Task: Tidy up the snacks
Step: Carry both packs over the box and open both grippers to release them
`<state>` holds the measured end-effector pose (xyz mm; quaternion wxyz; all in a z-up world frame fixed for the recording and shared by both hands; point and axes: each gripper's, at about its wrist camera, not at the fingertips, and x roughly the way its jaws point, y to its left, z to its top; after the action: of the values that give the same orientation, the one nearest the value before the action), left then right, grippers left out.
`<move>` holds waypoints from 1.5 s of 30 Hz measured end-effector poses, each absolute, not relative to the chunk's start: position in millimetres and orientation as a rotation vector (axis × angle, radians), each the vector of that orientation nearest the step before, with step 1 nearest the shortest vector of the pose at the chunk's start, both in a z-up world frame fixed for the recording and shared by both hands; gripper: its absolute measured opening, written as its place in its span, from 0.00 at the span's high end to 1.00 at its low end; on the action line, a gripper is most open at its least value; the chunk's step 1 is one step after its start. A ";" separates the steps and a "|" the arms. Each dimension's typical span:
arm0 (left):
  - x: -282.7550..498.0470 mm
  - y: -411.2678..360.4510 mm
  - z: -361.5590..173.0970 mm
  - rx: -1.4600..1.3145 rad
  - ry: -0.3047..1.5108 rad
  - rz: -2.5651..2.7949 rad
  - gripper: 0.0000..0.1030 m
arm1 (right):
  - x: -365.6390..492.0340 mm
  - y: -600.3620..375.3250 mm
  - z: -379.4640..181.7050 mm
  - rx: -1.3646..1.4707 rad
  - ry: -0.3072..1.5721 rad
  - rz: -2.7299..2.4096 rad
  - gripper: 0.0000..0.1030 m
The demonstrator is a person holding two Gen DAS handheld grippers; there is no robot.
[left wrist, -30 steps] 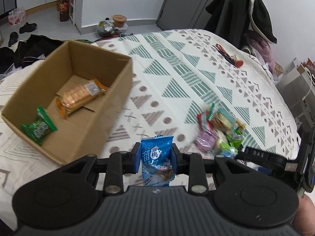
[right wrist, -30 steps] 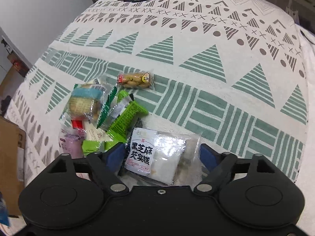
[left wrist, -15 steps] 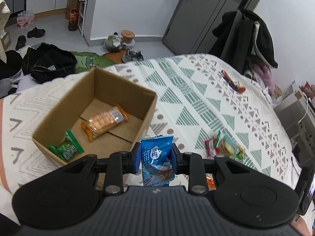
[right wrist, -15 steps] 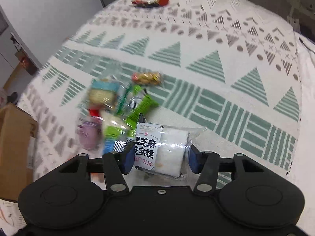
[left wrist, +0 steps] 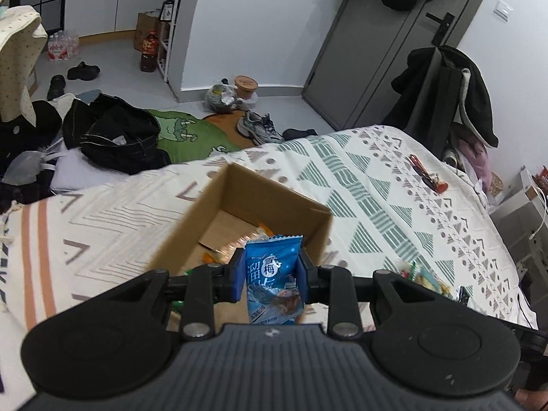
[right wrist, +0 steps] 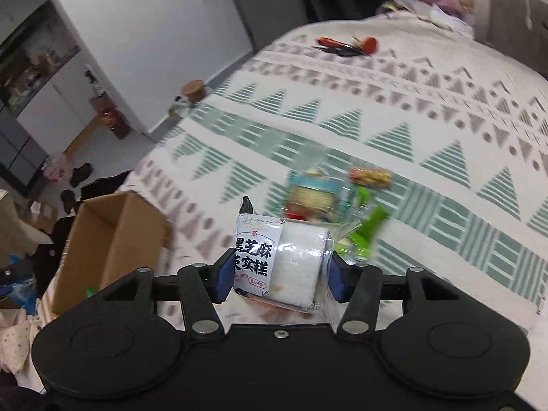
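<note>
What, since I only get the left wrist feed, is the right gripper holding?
Observer: The right gripper is shut on a clear-wrapped white cake with black lettering.
Operator: Is it over the box?
Observer: No. The cardboard box sits off to its left, and the gripper is above the bedspread.
Operator: What is left in the pile?
Observer: Several blurred packets lie beyond the cake, among them a green packet and a small orange packet.
</note>
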<state>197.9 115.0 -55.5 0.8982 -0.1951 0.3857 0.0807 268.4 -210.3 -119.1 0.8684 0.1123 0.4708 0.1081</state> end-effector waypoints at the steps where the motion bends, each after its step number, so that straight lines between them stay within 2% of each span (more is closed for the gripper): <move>1: 198.3 118.7 -55.0 -0.405 0.799 0.169 0.72 | 267.9 -203.7 -115.5 0.231 0.979 0.238 0.50; 22: 209.2 139.6 -93.3 -0.475 0.842 0.136 0.71 | 261.4 -74.4 -76.8 0.159 0.912 0.466 0.49; 23: 209.9 141.7 -92.8 -0.482 0.841 0.135 0.68 | 261.7 -70.1 -75.8 0.158 0.910 0.471 0.49; 28: 207.0 152.2 -85.4 -0.504 0.839 0.157 0.66 | 262.2 -48.6 -71.1 0.154 0.907 0.501 0.49; 45: 172.4 197.2 -57.1 -0.549 0.793 0.280 0.36 | 251.9 1.0 -62.1 0.190 0.909 0.609 0.48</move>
<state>172.4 197.2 -57.1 0.8765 -0.2631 0.3802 0.1341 251.9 1.0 -62.1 0.8498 0.0904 0.4314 0.2889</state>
